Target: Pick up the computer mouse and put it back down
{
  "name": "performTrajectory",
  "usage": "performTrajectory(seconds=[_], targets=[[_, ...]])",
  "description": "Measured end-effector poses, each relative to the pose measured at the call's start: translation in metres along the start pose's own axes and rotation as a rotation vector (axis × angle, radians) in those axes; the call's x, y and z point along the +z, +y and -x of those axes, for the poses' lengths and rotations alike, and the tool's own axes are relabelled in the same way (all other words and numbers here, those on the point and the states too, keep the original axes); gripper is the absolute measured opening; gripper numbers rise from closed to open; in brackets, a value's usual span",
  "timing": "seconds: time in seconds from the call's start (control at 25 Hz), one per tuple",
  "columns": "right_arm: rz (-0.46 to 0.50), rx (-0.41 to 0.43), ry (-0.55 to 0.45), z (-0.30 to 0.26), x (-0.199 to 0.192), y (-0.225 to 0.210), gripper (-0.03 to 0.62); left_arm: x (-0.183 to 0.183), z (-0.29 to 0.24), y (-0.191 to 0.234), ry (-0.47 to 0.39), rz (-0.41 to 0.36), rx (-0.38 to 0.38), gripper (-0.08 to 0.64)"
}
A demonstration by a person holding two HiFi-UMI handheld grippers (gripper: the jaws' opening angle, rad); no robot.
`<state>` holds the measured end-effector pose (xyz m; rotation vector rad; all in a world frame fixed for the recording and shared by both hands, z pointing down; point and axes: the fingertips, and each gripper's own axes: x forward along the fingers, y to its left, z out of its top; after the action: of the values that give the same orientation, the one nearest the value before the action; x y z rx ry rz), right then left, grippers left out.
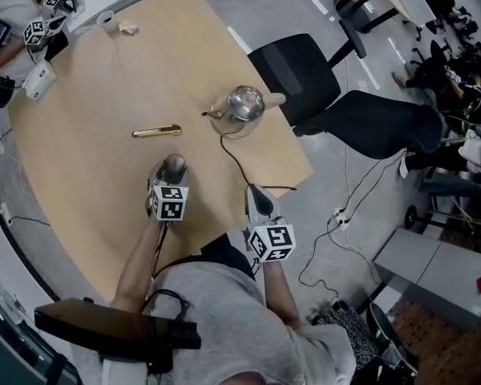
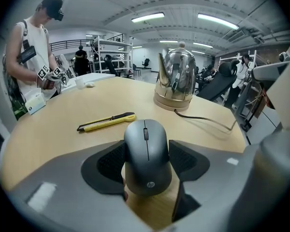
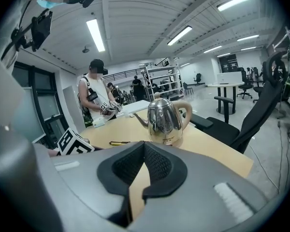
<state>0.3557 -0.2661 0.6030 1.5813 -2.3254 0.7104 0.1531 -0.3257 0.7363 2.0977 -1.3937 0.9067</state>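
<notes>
A dark grey computer mouse (image 2: pixel 147 158) sits between the jaws of my left gripper (image 2: pixel 147 149). Both black pads (image 2: pixel 111 161) press its sides, so the gripper is shut on it. In the head view the mouse (image 1: pixel 175 165) shows just ahead of the left gripper (image 1: pixel 171 176), over the near part of the wooden table (image 1: pixel 88 183). Whether the mouse touches the tabletop I cannot tell. My right gripper (image 3: pixel 143 151) is shut with nothing in it, its pads meeting at the tips. It hovers at the table's near edge (image 1: pixel 257 197).
A steel kettle (image 1: pixel 242 107) stands mid-table, its cord (image 1: pixel 244 167) running toward the right gripper. A yellow utility knife (image 1: pixel 156 131) lies left of the kettle. Black office chairs (image 1: pixel 301 70) stand past the right edge. Another person (image 1: pixel 8 22) with grippers works at the far left corner.
</notes>
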Motion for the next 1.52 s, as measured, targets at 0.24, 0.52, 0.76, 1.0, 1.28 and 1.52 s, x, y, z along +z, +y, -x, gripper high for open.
performTrajectory(seconds=[0.24,0.52,0.76,1.0,1.28,1.52], targets=[[-0.002,-0.002,0.005,-0.003,0.000,0.001,0.006,-0.008,-0.017,-0.001,0.047,0.000,-0.004,0.305],[0.000,-0.007,0.011,-0.005,-0.002,0.002,0.006,-0.009,-0.025,-0.001,0.055,0.007,-0.011,0.305],[0.000,-0.013,0.011,-0.003,-0.001,0.002,0.007,-0.010,-0.030,-0.001,0.064,0.000,-0.014,0.305],[-0.007,-0.016,0.014,-0.004,-0.003,0.004,0.006,-0.010,-0.033,0.000,0.089,-0.009,-0.008,0.304],[-0.016,-0.015,0.008,-0.002,-0.001,0.001,0.006,-0.009,-0.034,-0.002,0.099,-0.013,-0.005,0.304],[-0.014,-0.017,-0.003,0.002,0.000,0.002,0.006,-0.007,-0.030,-0.003,0.082,-0.029,0.007,0.281]])
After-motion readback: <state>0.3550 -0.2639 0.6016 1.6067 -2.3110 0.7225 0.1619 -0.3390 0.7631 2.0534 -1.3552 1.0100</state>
